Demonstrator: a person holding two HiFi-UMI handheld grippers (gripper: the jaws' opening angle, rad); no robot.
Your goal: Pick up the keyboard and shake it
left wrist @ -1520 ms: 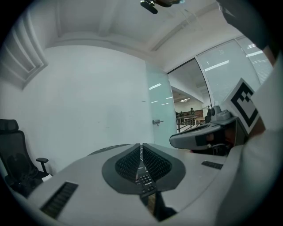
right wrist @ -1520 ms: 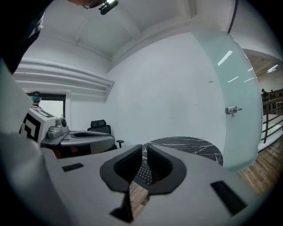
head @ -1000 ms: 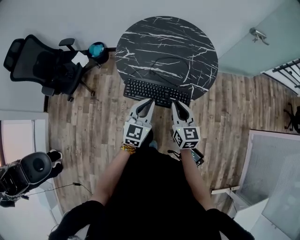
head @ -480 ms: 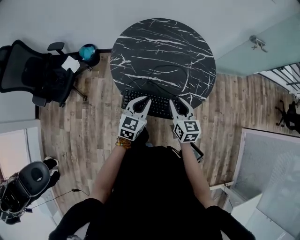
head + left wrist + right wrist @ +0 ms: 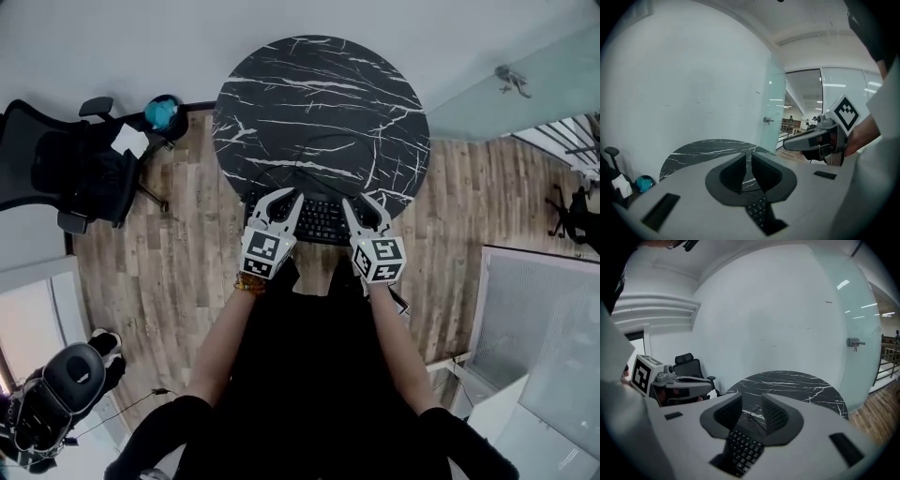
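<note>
Keyboard (image 5: 322, 217) black, on table (image 5: 319, 103), left claw (image 5: 284, 195) closed, right claw (image 5: 361, 201) just spreading, empty

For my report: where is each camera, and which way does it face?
Head view: on the person's head, steeply down onto the round black marble table and black keyboard; forearms show.
Left gripper view: on the left hand-held gripper, facing across the table; jaws shut.
Right gripper view: on the right hand-held gripper, likewise; jaws have just been opening, empty.
Shared: table, keyboard.

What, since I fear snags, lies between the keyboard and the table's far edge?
Only a thin cable from the keyboard, looping over the bare table; the head view shows it.
</note>
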